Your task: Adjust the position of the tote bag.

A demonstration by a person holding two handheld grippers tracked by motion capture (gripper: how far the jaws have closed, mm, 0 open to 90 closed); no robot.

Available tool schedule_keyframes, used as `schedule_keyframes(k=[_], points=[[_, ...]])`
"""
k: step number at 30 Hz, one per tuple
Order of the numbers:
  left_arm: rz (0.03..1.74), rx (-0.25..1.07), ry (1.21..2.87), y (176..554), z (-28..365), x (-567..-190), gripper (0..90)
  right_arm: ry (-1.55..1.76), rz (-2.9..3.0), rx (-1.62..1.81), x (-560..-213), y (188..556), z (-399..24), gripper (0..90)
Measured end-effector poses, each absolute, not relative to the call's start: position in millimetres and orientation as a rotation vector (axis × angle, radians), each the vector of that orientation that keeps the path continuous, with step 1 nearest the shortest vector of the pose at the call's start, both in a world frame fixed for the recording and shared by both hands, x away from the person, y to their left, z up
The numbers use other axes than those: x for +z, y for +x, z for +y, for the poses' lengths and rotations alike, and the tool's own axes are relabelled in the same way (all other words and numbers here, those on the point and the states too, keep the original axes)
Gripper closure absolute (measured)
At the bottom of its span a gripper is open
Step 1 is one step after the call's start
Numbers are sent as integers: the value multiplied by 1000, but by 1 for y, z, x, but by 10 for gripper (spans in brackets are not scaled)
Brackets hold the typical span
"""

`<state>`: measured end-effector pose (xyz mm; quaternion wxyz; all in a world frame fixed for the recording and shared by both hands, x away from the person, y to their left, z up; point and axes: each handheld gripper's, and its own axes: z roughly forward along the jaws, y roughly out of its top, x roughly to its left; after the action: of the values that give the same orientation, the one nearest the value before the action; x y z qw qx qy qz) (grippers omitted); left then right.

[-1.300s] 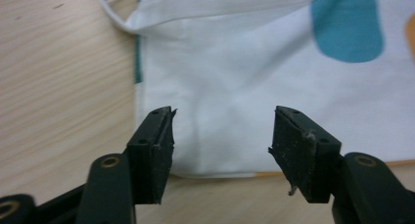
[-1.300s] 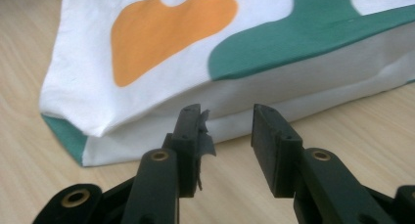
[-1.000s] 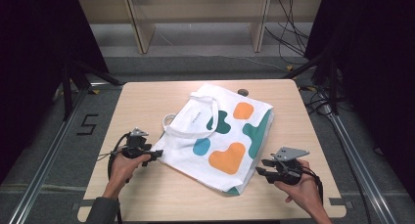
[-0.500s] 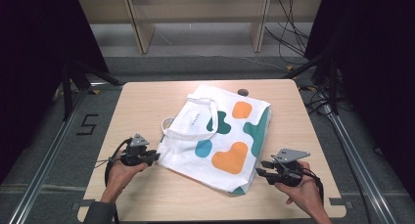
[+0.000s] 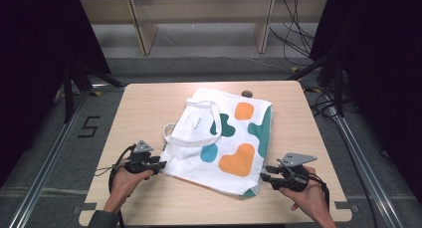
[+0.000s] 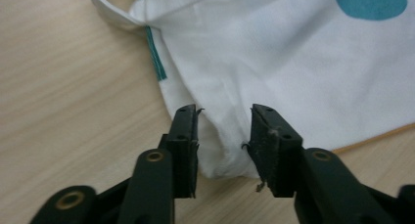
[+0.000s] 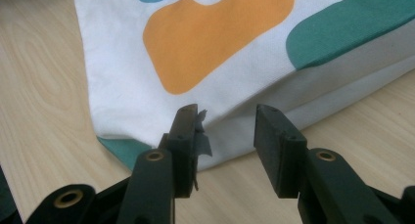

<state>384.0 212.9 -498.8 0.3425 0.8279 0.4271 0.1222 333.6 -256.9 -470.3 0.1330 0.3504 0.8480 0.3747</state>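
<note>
While the tote bag [image 5: 224,138] lies flat mid-table, toward its near edge | left gripper [image 6: 222,131] just reopened, jaws loosely astride near-left bag corner | right gripper [image 7: 225,131] unclenched at near-right corner | step: likely corner pickup | next: close both, lift evenly.

Black claw [image 5: 158,165], brass screws, grey 3-cornered plate.
</note>
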Motion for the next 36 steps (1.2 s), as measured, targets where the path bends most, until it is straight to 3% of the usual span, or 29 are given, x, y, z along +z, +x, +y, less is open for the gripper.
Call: schedule_keyframes(k=[3, 10, 15, 25, 30, 36], points=[[1113, 317, 2163, 389, 209, -502, 557, 1000, 2456, 1091, -472, 334, -256, 621], [1072, 279, 2186, 388, 201, -502, 794, 983, 2461, 1096, -473, 335, -256, 634], [1057, 212, 2145, 377, 202, -505, 806, 955, 2480, 1098, -472, 332, -253, 638], [989, 210, 2183, 353, 193, -505, 813, 996, 2486, 1005, -473, 327, -252, 597], [968, 201, 2175, 339, 184, -507, 811, 1198, 2447, 1068, -483, 329, -264, 526], [955, 185, 2173, 333, 179, -507, 804, 1272, 2470, 1087, -485, 338, -265, 521]])
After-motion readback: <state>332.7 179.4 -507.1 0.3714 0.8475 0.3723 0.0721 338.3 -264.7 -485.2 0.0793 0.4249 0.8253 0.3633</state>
